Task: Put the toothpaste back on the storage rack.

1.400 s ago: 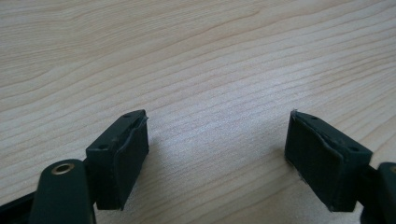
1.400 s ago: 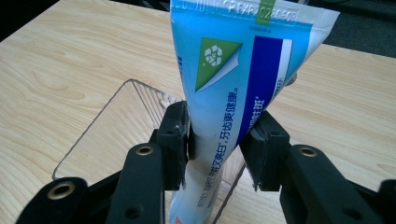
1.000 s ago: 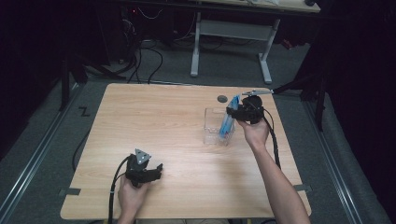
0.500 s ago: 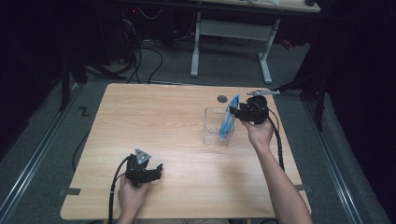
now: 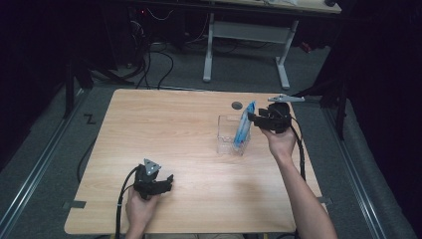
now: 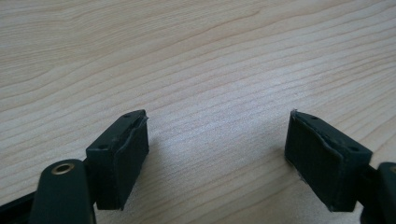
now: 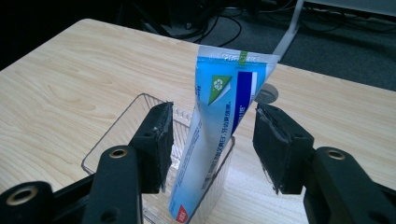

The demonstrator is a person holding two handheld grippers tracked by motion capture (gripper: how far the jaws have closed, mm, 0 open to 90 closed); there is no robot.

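The right gripper point(image 7: 212, 142), arm stretched over the table's far right, has its jaws spread either side of the tube point(image 7: 219, 135), not pinching it. The tube stands tilted in the clear bin point(image 7: 116, 135). The left gripper point(image 6: 217, 158) rests near the table's point(image 5: 164, 119) front edge, jaws wide apart.

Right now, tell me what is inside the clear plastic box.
A blue toothpaste tube stands tilted in the clear plastic box, its crimped end sticking out above the rim. Its cap end is cut off from view.

blue-white toothpaste tube point(image 7: 219, 135) | upright, leaning, crimped end up | inside clear plastic bin point(image 7: 112, 140)
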